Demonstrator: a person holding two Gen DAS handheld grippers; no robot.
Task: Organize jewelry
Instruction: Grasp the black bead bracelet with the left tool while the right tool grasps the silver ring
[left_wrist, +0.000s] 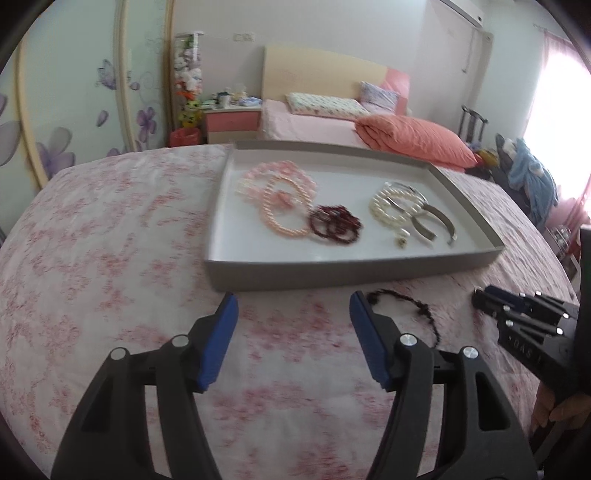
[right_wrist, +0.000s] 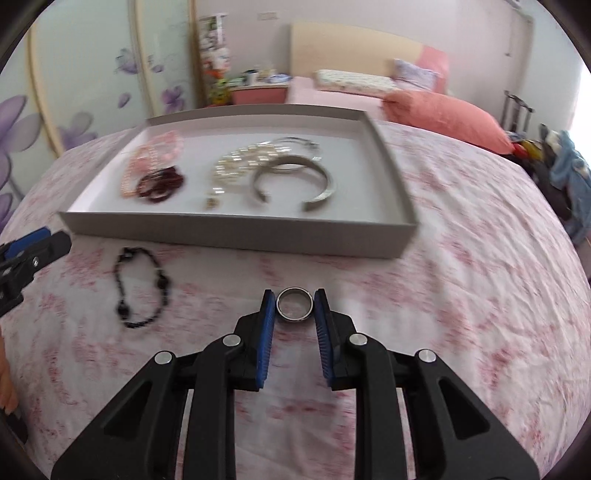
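A grey tray (left_wrist: 332, 267) (right_wrist: 236, 236) lies on the floral cloth. It holds pink bead bracelets (left_wrist: 280, 195) (right_wrist: 155, 155), dark red bead bracelets (left_wrist: 334, 221) (right_wrist: 160, 182), pearl strands (left_wrist: 395, 208) (right_wrist: 240, 164) and silver cuff bangles (left_wrist: 436, 225) (right_wrist: 295, 181). A dark beaded bracelet (left_wrist: 406, 308) (right_wrist: 142, 286) lies on the cloth in front of the tray. My right gripper (right_wrist: 294, 308) (left_wrist: 480, 297) is shut on a silver ring (right_wrist: 294, 304), just above the cloth. My left gripper (left_wrist: 293, 308) (right_wrist: 55, 240) is open and empty, left of the dark bracelet.
The work surface is a pink floral cloth (left_wrist: 110, 258) (right_wrist: 461, 258) that curves away at the edges. Behind it stand a bed with a salmon pillow (left_wrist: 413, 138) (right_wrist: 443, 110) and a nightstand (left_wrist: 231, 123). Clothes are piled at the far right (left_wrist: 528, 177).
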